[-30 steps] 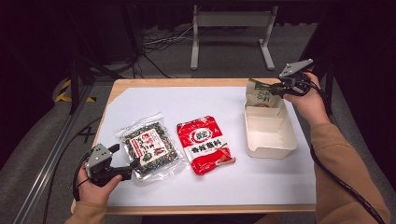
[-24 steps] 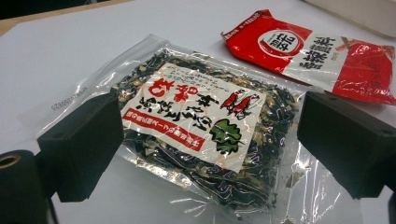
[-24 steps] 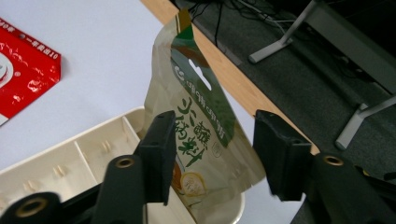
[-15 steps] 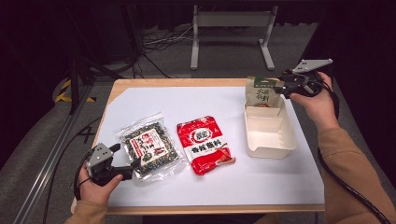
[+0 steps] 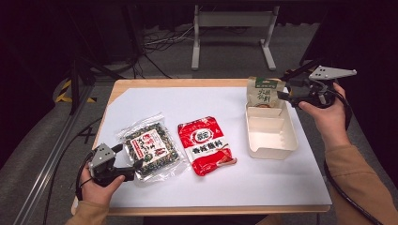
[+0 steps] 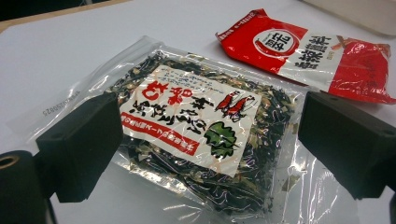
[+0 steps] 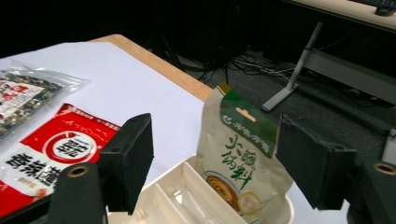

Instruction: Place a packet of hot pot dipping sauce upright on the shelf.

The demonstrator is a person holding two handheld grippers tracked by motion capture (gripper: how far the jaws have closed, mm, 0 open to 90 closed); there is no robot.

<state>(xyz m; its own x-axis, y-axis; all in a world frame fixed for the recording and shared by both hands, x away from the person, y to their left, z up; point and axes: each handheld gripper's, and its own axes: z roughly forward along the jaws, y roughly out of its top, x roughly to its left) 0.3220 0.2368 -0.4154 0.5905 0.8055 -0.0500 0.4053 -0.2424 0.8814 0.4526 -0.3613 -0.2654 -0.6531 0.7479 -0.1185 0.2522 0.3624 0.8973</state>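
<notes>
The white tray (image 5: 271, 136) lies on the counter (image 5: 211, 101) and serves as the landmark. A green-topped pouch (image 5: 265, 92) stands upright in the tray's far end, leaning on its far wall. The right gripper (image 5: 287, 90) hangs just beside that end of the tray, on the side away from the other packets; its jaws have just been opening and stand wide apart, released, with the pouch free of both pads. In the right gripper view the pouch (image 7: 240, 154) shows between and beyond the two black jaws, touching neither. A red packet (image 5: 205, 145) lies flat beside the tray's long side. A clear bag of dark dried seaweed (image 5: 149, 149) lies beyond the red packet, well apart from the tray. The left gripper (image 5: 133, 168) rests at the seaweed bag's near corner, jaws spread to either side of the bag's edge, not pressing it.
</notes>
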